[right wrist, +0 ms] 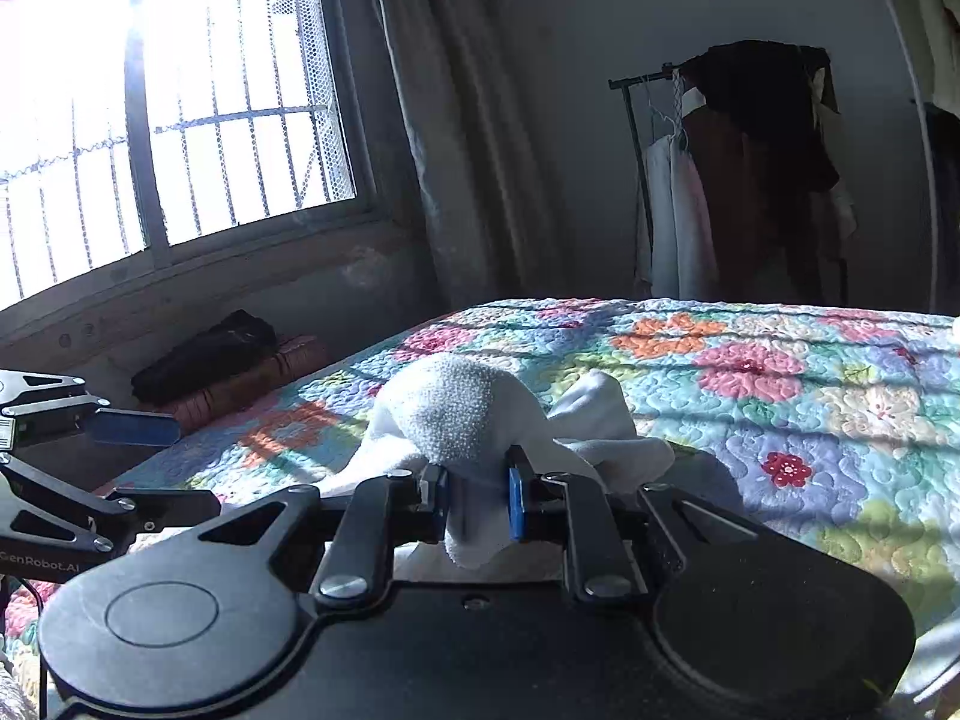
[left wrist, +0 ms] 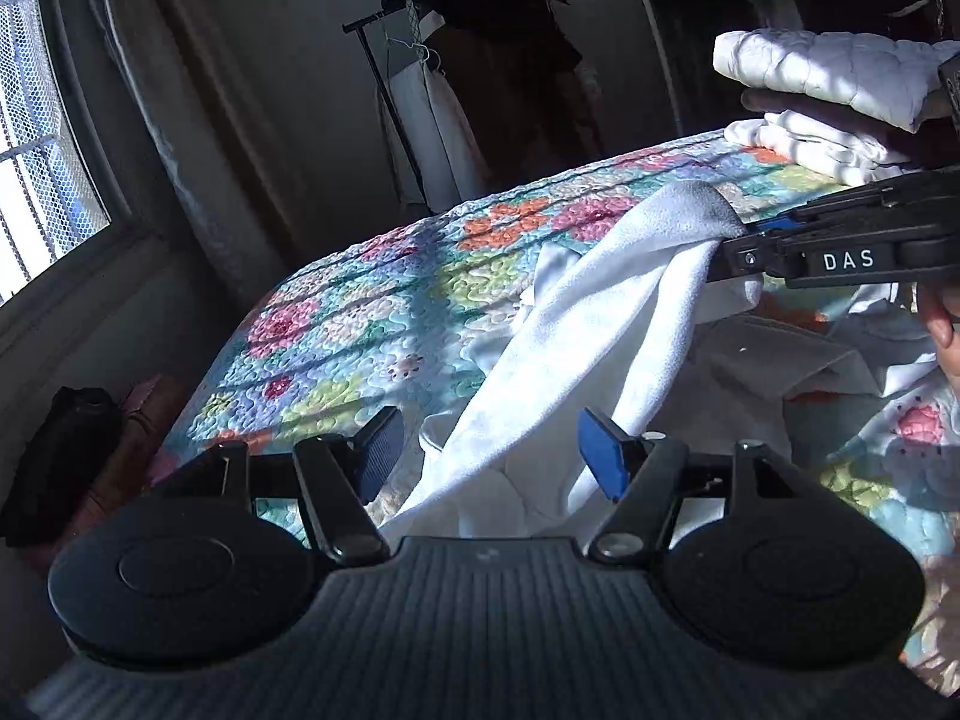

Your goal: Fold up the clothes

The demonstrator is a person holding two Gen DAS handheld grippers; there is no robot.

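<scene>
The right gripper [right wrist: 478, 501] has its blue-padded fingers [right wrist: 516, 504] pinched narrowly on a bunched fold of a white, nubbly-textured cloth garment [right wrist: 456, 414], which bulges up just ahead of the fingertips and spills down between them toward the gripper body. In the left wrist view this same right gripper [left wrist: 735, 246] reaches in from the right edge, clamped on the raised corner of the white garment [left wrist: 576, 348], whose fabric hangs in a long slanted drape down toward the left gripper [left wrist: 489, 453].

The left gripper's fingers [left wrist: 603, 450] stand wide apart and hold nothing; the hanging white cloth runs through the gap between them, close to the right-hand pad, though whether it touches that pad cannot be told. In the right wrist view the left gripper [right wrist: 129, 427] appears at the left edge, beside and slightly behind the right fingers.

Beneath both grippers lies a bed covered by a quilted floral bedspread in pink, orange, green and blue [right wrist: 780, 396], striped with sunlight. Beyond the right gripper in the left wrist view, a stack of folded white quilted and plain fabrics [left wrist: 828, 90] sits on the far part of the bed. Ahead of the fingers, past the bed, stands a black clothes rack hung with dark and pale garments [right wrist: 756, 168], and to the left a barred, mesh-covered window [right wrist: 240, 96] with a grey curtain [right wrist: 456, 120].
</scene>
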